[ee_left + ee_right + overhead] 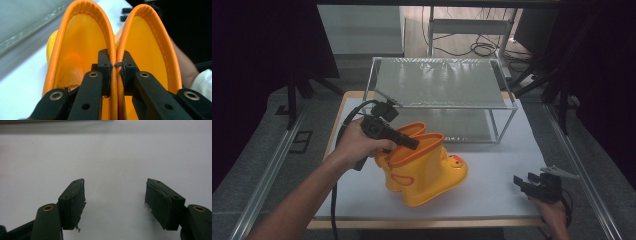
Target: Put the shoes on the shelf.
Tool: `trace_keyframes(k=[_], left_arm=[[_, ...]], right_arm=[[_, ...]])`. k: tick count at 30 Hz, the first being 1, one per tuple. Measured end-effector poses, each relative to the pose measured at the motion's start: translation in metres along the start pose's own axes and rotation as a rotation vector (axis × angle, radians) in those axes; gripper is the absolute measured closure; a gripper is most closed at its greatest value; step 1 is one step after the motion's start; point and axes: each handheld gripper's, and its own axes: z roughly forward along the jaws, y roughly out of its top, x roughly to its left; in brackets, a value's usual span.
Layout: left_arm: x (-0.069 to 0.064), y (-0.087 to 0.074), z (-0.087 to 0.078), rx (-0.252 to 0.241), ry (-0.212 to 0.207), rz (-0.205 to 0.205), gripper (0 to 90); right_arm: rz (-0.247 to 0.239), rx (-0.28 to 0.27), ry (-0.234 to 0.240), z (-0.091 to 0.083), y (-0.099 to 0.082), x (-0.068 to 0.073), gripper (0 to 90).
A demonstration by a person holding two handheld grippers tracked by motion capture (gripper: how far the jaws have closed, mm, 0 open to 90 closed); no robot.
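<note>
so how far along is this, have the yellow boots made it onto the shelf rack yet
Not yet. Done: the left gripper is shut on the boots, one jaw inside each boot, pinching the two orange rims together. In hand: the pair is held at the table's front, tilted; whether it has lifted off is unclear. Left: if the shelf rack is the goal, both its levels hold no boots. The right gripper is open, idle.

The left tool (409, 142) is held in the left hand (357, 145), whose bare forearm reaches up from the lower left. Its jaws are pinched nearly together — one inside each of two touching orange boot rims (115, 53), clamping both walls between them. The right tool (524, 184) sits low at the near right edge in the right hand (552, 212), jaws spread wide apart — nothing between its pads (75, 202).
</note>
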Motion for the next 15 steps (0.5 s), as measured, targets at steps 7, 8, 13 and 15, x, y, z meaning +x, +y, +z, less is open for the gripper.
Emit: trace_keyframes(k=[7,8,13,15], left_arm=[[-0.023,0.035,0.001,-0.002,-0.010,0.040,81.6],[-0.028,0.040,0.001,-0.005,-0.012,0.044,81.6],[-0.044,0.067,-0.005,-0.022,-0.029,0.064,81.6],[-0.049,0.077,-0.008,-0.026,-0.034,0.071,81.7]], right_arm=[[0.009,-0.006,-0.002,0.000,-0.001,-0.002,31.8],[0.009,-0.005,-0.003,0.001,-0.001,-0.002,31.8],[0.011,-0.002,0.000,0.001,-0.001,0.000,31.8],[0.013,-0.004,0.001,0.001,-0.001,-0.001,31.8]])
